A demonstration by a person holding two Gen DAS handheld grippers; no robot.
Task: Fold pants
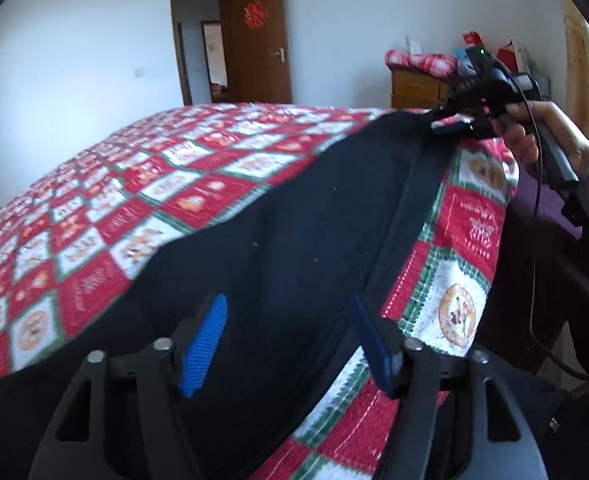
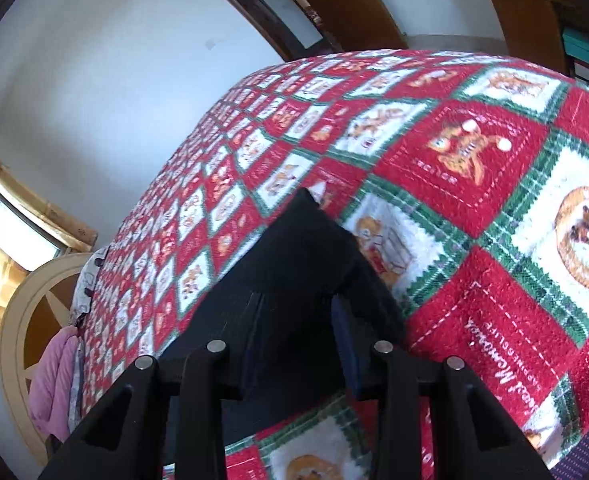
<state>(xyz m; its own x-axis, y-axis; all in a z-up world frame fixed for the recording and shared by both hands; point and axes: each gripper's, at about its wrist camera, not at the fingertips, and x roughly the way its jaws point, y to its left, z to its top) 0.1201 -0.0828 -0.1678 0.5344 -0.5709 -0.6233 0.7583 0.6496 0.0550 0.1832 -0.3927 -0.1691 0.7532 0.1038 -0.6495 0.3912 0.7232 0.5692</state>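
While the black pants (image 1: 302,216) lie stretched over the red, white and green patchwork quilt (image 1: 106,216) on the bed, the left claw (image 1: 290,340) hangs over their near end with its blue pads (image 1: 204,346) standing apart; the dark cloth runs beneath and between them, yet neither pad presses on it. Ahead of that claw and off to its right, at the far end of the garment, the right claw (image 1: 440,120) pinches a corner of the fabric, gripped by a hand (image 1: 534,132) in a dark sleeve. In the right wrist view the same claw (image 2: 298,336) has its jaws drawn in on a bunched fold of the pants (image 2: 306,248), which rises between the fingers and ends in a peak just ahead of them. Beyond the bed, past the left claw, stand an open brown door (image 1: 260,36) and a wooden dresser (image 1: 416,84) piled with red cloth
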